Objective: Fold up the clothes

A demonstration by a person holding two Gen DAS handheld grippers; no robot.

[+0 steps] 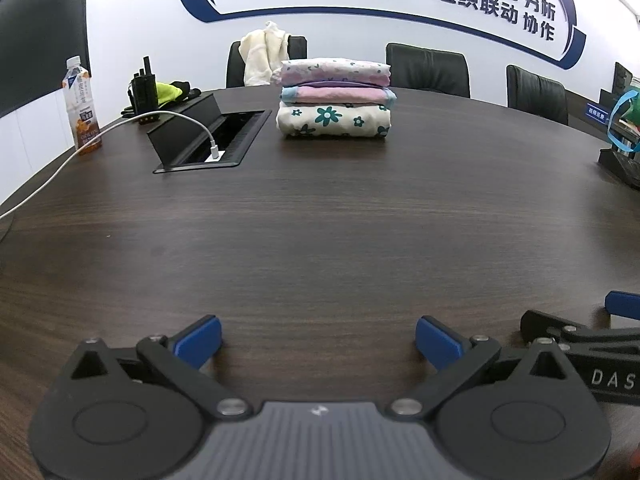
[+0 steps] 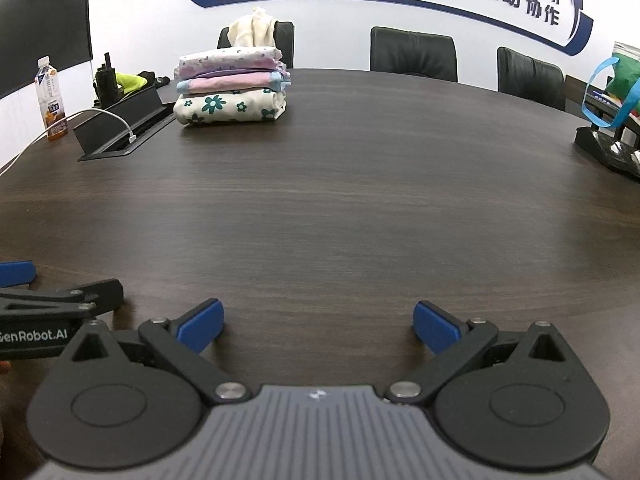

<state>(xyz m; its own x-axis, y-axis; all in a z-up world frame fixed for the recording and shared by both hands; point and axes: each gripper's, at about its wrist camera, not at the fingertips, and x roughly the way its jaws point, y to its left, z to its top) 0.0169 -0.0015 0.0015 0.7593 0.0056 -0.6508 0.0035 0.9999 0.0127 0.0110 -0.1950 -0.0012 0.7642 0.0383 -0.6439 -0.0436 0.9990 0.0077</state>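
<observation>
We see a stack of folded clothes point(image 1: 334, 98) on the far middle of the counter point(image 1: 320, 220). Left of it an open cable box point(image 1: 212, 140) is sunk in the counter, a cable point(image 1: 60, 168) plugged into it. Further left stands a bottle point(image 1: 81, 108). Chairs point(image 1: 428, 70) line the far edge behind the stack, one with a garment point(image 1: 262, 54) draped over it. Near us, the left gripper point(image 1: 318, 340) and right gripper point(image 2: 318, 326) sit side by side.

One stack of three folded clothes point(image 1: 334, 98), one drink bottle point(image 1: 81, 106), one white cable point(image 1: 120, 128), one open socket box point(image 1: 208, 136), three black chairs point(image 1: 428, 70), one cream garment point(image 1: 262, 54) draped on a chair, two grippers point(image 1: 318, 340).
</observation>
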